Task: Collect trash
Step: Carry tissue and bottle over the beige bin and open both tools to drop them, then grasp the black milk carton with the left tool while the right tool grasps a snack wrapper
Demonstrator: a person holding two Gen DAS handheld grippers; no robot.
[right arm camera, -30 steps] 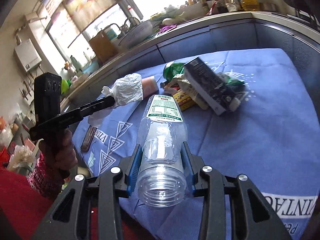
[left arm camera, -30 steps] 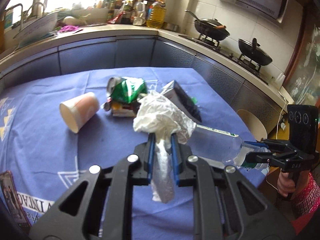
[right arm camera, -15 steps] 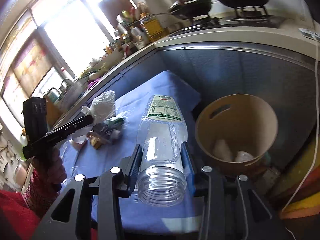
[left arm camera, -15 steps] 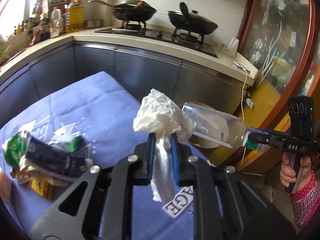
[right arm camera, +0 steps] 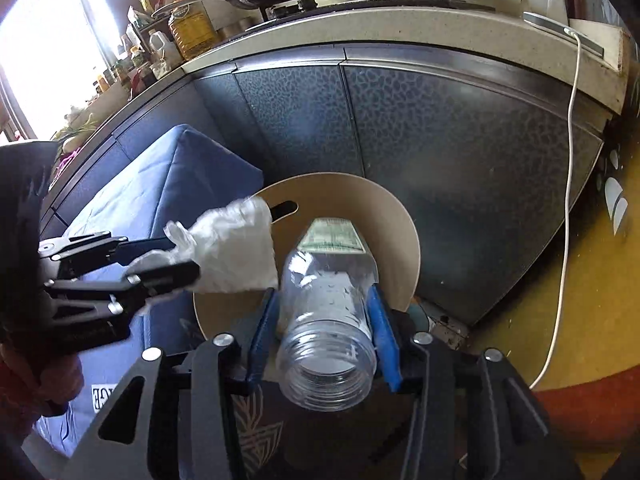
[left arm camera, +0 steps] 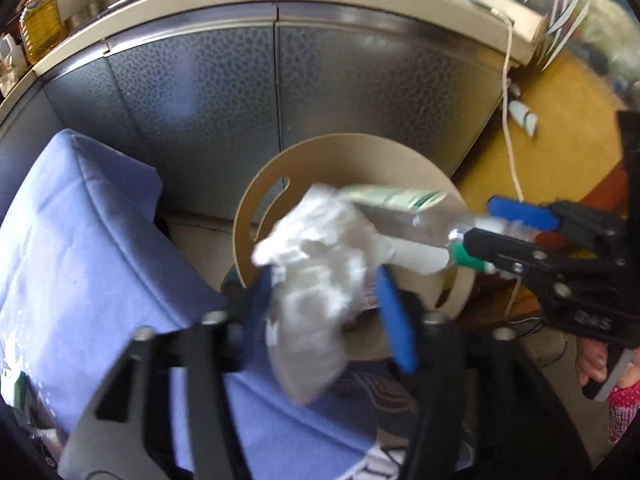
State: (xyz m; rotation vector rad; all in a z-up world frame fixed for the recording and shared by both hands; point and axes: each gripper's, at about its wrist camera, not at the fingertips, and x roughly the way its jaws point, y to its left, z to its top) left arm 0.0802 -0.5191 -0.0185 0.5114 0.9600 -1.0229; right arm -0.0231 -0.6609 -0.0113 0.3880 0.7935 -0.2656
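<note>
Facing away, bottle (right arm camera: 328, 308) label (right arm camera: 332, 238), print illegible.

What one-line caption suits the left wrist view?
Open left gripper releasing crumpled white plastic over the tan bin, right gripper alongside with a clear bottle.

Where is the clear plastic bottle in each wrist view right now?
Left wrist view: the clear plastic bottle lies right of centre, over the bin, neck between the right gripper's fingers.
Right wrist view: the bottle is bottom centre, between that gripper's blue pads, label end pointing into the bin.
Shared landmark: the round tan bin, below both.
</note>
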